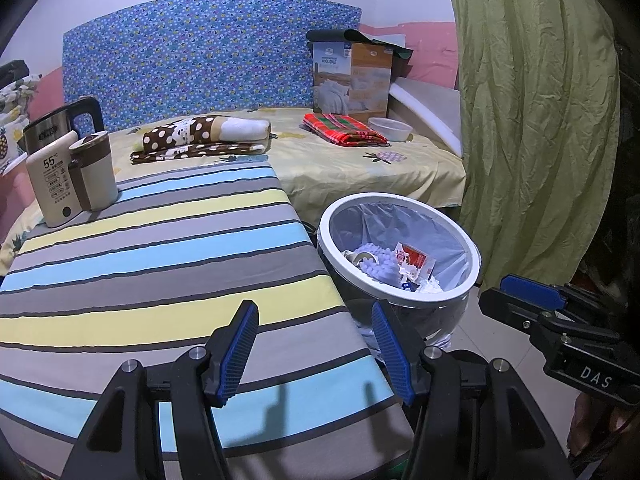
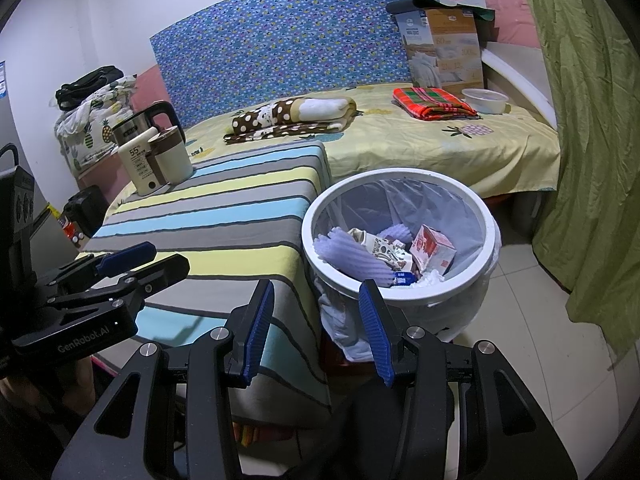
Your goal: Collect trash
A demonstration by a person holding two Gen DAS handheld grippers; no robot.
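Observation:
A white round trash bin with a clear liner stands on the floor right of the striped table; it also shows in the right wrist view. Inside lie purple foam netting, a red-and-white carton, a patterned carton and tissue. My left gripper is open and empty over the table's near right edge. My right gripper is open and empty, just in front of the bin's near rim. Each gripper shows in the other's view, the right and the left.
A kettle, a cream box and a brown-and-cream cup stand at the table's far left. Behind is a bed with folded blankets, a red plaid cloth, a bowl and a quilt box. A green curtain hangs right.

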